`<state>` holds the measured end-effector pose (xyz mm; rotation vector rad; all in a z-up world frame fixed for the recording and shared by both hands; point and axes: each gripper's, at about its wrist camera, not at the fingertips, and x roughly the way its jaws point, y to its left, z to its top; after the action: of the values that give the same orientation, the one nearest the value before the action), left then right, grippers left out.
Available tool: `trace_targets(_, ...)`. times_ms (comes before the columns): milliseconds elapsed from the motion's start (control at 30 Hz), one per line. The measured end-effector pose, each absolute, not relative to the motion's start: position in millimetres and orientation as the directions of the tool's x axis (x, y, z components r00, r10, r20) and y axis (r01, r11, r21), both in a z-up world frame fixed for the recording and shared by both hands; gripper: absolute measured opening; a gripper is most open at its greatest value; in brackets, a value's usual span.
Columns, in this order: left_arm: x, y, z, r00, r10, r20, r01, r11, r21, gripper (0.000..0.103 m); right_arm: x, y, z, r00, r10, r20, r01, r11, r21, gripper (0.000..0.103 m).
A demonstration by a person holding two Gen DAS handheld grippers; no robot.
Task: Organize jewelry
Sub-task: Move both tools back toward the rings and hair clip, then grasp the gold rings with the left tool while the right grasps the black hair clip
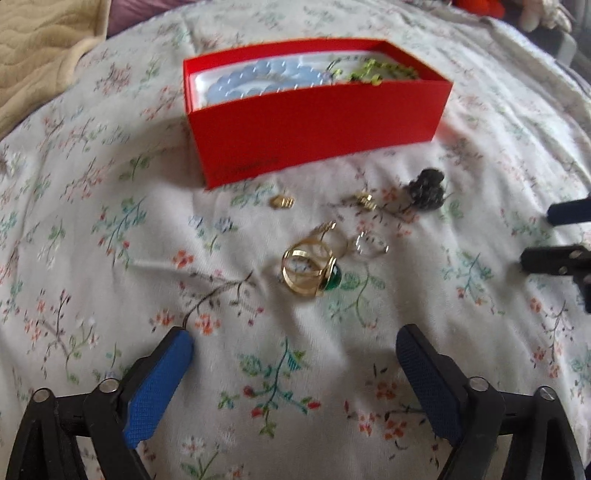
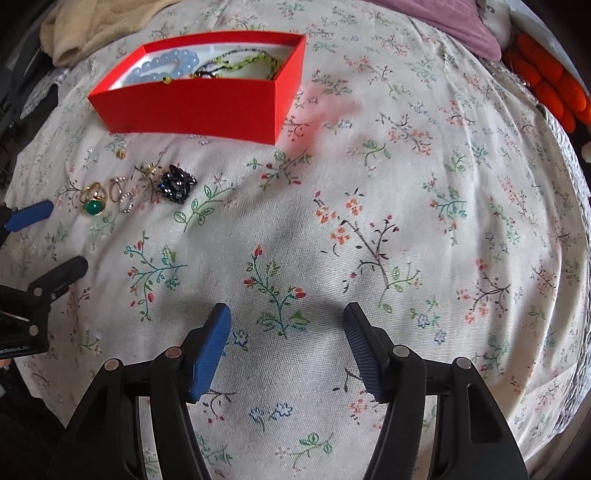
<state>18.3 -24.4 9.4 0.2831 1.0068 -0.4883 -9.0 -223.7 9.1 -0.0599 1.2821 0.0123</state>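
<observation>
An open red box stands on the floral sheet and holds pale blue beads and a green bead chain. In front of it lie loose pieces: a gold ring with a green stone, a silver ring, small gold pieces and a dark beaded piece. My left gripper is open just short of the gold ring, nothing between its blue pads. My right gripper hangs open over bare sheet, right of the jewelry.
A cream blanket lies at the back left. A purple cloth and orange knitted thing sit at the back right. The other gripper's fingers show at each view's edge.
</observation>
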Motion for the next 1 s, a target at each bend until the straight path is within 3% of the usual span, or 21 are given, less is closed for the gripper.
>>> trace_targets(300, 27.7, -33.5, 7.0, 0.444, -0.382, -0.81, 0.592, 0.804, -0.054, 0.059, -4.2, -220.6, 6.3, 0.289, -0.04, -0.957, -0.042, 0.998, -0.054, 0.066)
trace_targets(567, 34.8, -36.4, 4.2, 0.473, -0.36, -0.805, 0.596, 0.803, -0.009, 0.042, -2.6, -217.5, 6.7, 0.29, -0.042, -0.956, -0.043, 0.997, -0.057, 0.066)
trace_targets(667, 35.3, -36.1, 3.9, 0.486, -0.34, -0.805, 0.59, 0.807, 0.015, 0.03, -3.5, -218.1, 6.5, 0.292, -0.043, -0.956, -0.043, 0.997, -0.057, 0.066)
trace_targets(1000, 31.4, -34.9, 10.0, 0.487, -0.311, -0.816, 0.582, 0.812, 0.038, 0.029, 2.3, -217.5, 10.1, 0.298, -0.037, -0.954, -0.041, 0.998, -0.052, 0.066)
